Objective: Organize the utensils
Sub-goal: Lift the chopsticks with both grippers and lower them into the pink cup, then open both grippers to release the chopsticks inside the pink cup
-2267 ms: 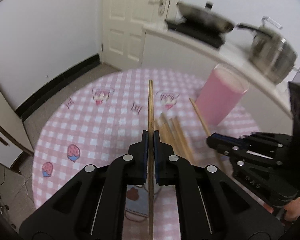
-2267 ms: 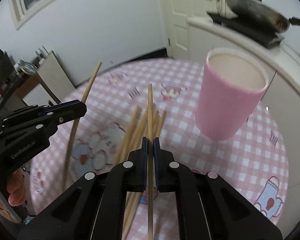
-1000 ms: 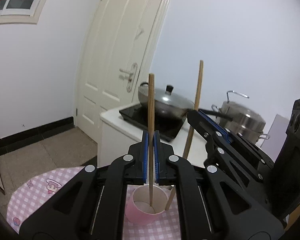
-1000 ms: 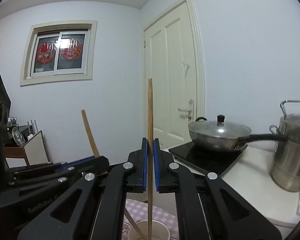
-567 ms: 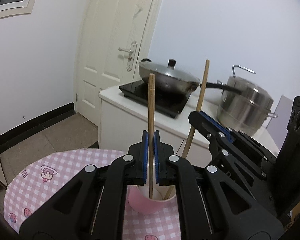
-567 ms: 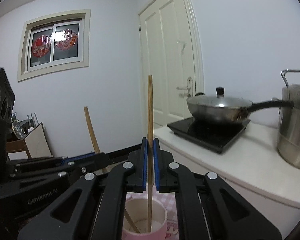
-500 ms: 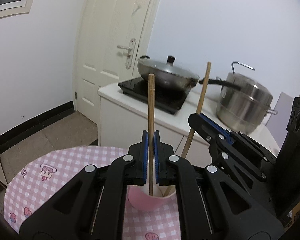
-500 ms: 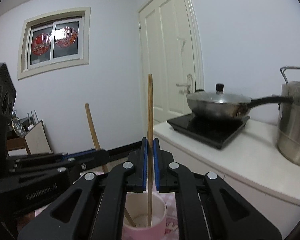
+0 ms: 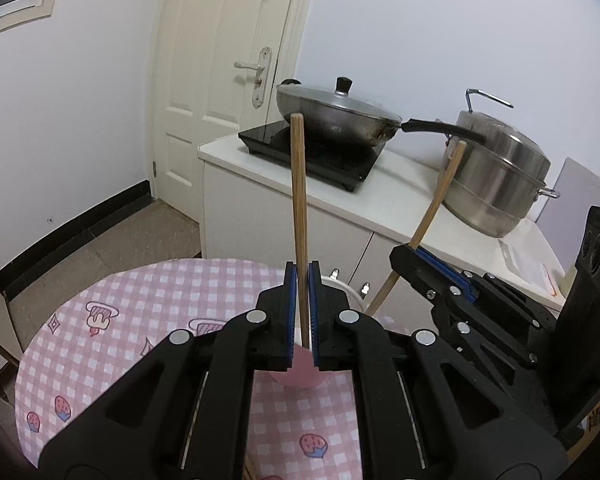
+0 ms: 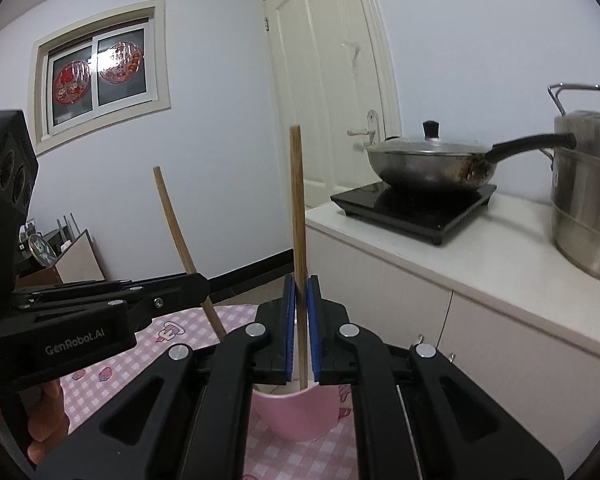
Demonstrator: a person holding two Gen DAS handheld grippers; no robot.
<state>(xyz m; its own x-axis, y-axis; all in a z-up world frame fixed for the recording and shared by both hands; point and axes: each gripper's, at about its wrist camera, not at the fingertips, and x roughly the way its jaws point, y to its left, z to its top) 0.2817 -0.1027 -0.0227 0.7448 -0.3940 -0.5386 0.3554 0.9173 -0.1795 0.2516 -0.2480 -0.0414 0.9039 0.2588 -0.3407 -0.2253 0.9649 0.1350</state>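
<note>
Upright, each chopstick [image 9: 299,216] stands between gripper [image 9: 303,312] pads, over the cup [image 10: 296,414].

A lidded wok [image 9: 336,114] sits on a black cooktop [image 9: 312,152]; right of it, a steel steamer pot [image 9: 496,184]; a white door [image 9: 224,80] far left.

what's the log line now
left hand-held gripper: jaws opening, left chopstick between | right hand-held gripper: shut on right chopstick, in cup

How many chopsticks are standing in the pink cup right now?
2. One chopstick stands between the left gripper jaws, which are opening; the other chopstick stands in the right gripper. Both dip into the pink cup; others may lie hidden.
</note>
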